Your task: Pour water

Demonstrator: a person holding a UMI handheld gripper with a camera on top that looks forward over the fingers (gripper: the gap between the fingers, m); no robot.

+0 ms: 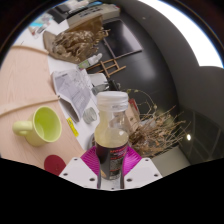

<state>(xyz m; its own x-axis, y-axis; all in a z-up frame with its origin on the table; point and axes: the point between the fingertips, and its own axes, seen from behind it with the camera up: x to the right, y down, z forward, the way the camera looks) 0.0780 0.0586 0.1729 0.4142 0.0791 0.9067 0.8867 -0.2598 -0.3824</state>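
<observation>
A clear plastic bottle [111, 125] with a white cap and yellowish liquid stands upright between my fingers, its dark label down at the pink pads [92, 160]. My gripper [111, 165] is shut on the bottle, both pads pressing its lower body. A yellow-green mug [41, 126] sits on the light tabletop [25, 85] to the left of the bottle, its mouth facing me and its handle toward the left. The bottle appears lifted, leaning slightly over the table's edge.
A red round object [54, 163] lies just left of my fingers. Papers [72, 90] lie beyond the mug. Dried twig bundles sit at the far end of the table [78, 40] and to the right of the bottle [158, 128]. Dark floor [160, 60] spreads on the right.
</observation>
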